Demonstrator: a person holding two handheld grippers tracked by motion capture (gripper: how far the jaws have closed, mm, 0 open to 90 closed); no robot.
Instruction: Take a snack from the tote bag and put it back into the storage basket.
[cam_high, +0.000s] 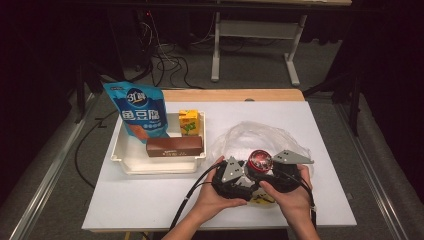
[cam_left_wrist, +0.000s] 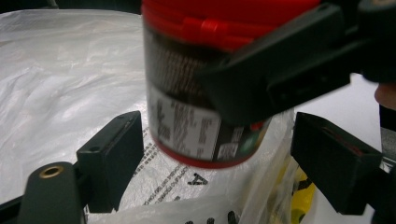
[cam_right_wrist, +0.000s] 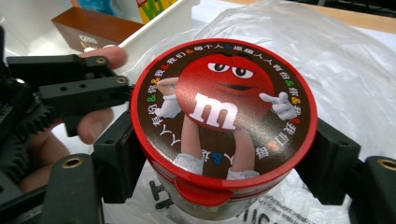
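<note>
Round red-lidded candy tub (cam_right_wrist: 223, 126) with a cartoon lid, pinched between the right claw's (cam_right_wrist: 224, 158) jaws above a crinkled clear plastic bag (cam_high: 260, 135). Left claw (cam_left_wrist: 217, 154) spread, its jaws either side of the tub's base, not touching. Step: bagging; next, part the bag's mouth beneath. White surface (cam_high: 150, 200); dark room beyond.

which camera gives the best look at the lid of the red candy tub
The right gripper view: the candy tub's lid faces the camera, its red cartoon character and ring of print sharp. The high view shows the lid as a small red disc between both tongs. The left gripper view catches the lid's red rim edge-on, blurred.
</note>
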